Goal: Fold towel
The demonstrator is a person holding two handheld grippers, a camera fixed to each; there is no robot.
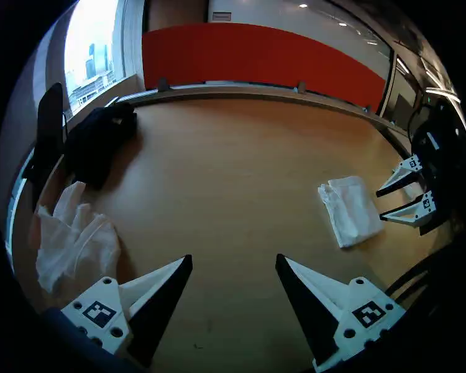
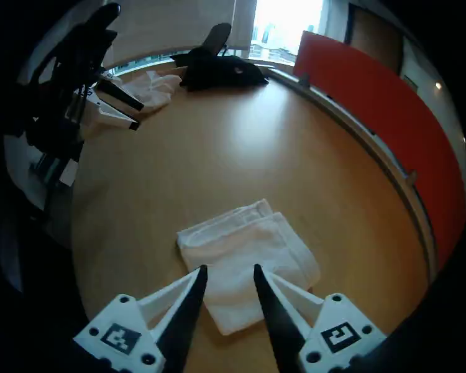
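Got the left tool (image 1: 233,257) spread wide above bare worktop (image 1: 233,168), gripping nothing. From the left gripper view, can spot the folded towel (image 1: 351,210) lying flat off to the right, with the right tool (image 1: 380,206) at its outer edge, fingers partly apart, nothing clamped. Over in the right gripper view, looking down on the towel's layered folds, tips over its near edge, maybe touching, hard to tell. Also seeing a crumpled white cloth (image 1: 74,242) beside a black bag (image 1: 99,140).
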